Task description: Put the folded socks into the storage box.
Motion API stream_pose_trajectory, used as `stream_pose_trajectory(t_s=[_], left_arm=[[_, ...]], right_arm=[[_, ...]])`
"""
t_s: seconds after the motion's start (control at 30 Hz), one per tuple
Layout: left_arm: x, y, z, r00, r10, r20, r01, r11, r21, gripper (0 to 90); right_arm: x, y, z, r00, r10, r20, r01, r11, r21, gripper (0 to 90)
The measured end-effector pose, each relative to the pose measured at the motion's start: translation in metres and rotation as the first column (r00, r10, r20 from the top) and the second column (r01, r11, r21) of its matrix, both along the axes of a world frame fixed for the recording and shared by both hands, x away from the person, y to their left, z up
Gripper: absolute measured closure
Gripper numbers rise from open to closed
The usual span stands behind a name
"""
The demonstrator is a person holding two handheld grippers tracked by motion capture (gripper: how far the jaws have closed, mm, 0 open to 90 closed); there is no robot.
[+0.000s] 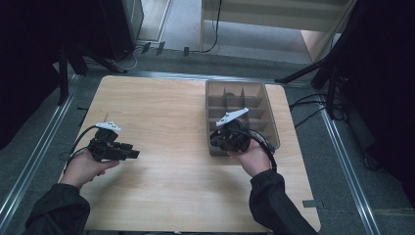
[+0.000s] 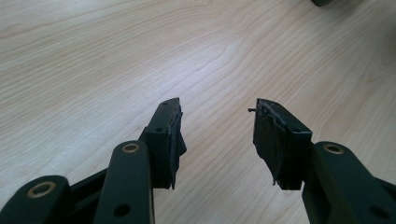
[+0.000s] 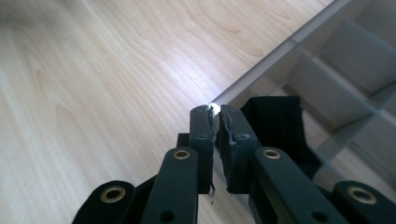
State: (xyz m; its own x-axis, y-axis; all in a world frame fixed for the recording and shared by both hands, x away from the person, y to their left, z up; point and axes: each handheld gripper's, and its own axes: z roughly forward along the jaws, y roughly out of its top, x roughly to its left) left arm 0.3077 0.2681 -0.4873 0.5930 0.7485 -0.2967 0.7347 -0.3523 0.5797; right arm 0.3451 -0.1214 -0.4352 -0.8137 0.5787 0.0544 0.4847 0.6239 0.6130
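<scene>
black cloth [image 3: 280, 126] just beyond our nearly closed, empty right gripper [image 3: 217, 112] may snag the tray [image 3: 322, 79] divider as we lift; left gripper [image 2: 217, 109] gapes empty.

Right gripper [image 1: 221, 138] over the divided tray [image 1: 268, 105], seemingly its near corner
</scene>
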Motion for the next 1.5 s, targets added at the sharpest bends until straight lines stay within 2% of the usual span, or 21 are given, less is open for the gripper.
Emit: stream_pose_trajectory(t_s=[0.33, 0.47, 0.67, 0.8, 0.97, 1.07, 1.17, 1.5], left_arm=[[-0.009, -0.018, 0.006, 0.9995, -0.017, 0.028, 0.017, 0.9998, 0.007, 46.8], [-0.014, -0.026, 0.005, 0.9986, -0.032, 0.042, 0.031, 0.9994, 0.012, 43.9], [-0.019, -0.032, 0.006, 0.9986, -0.020, 0.048, 0.020, 0.9998, 0.007, 41.6], [-0.023, -0.038, 0.006, 0.9976, -0.030, 0.062, 0.030, 0.9995, 0.006, 40.3], [-0.027, -0.046, 0.004, 0.9961, -0.050, 0.073, 0.050, 0.9987, 0.007, 39.2], [-0.027, -0.047, 0.002, 0.9959, -0.049, 0.076, 0.048, 0.9987, 0.018, 39.0], [-0.028, -0.048, -0.001, 0.9960, -0.054, 0.072, 0.053, 0.9985, 0.011, 39.1], [-0.027, -0.049, -0.005, 0.9960, -0.062, 0.065, 0.060, 0.9978, 0.026, 39.0]], right_arm=[[-0.030, -0.004, -0.007, 0.9991, 0.040, 0.015, -0.040, 0.999, 0.036, 77.5], [-0.037, -0.003, -0.010, 0.9987, 0.049, 0.016, -0.049, 0.998, 0.038, 75.6], [-0.044, -0.002, -0.015, 0.9969, 0.077, 0.013, -0.077, 0.996, 0.036, 70.7], [-0.051, -0.002, -0.019, 0.9956, 0.093, 0.014, -0.093, 0.994, 0.059, 67.0], [-0.054, -0.001, -0.027, 0.9966, 0.081, 0.011, -0.082, 0.995, 0.049, 64.8], [-0.055, -0.001, -0.030, 0.9968, 0.079, 0.011, -0.080, 0.995, 0.067, 61.7], [-0.055, -0.002, -0.032, 0.9964, 0.083, 0.013, -0.084, 0.993, 0.082, 60.4], [-0.052, -0.003, -0.045, 0.9961, 0.085, -0.022, -0.083, 0.993, 0.078, 55.4]])
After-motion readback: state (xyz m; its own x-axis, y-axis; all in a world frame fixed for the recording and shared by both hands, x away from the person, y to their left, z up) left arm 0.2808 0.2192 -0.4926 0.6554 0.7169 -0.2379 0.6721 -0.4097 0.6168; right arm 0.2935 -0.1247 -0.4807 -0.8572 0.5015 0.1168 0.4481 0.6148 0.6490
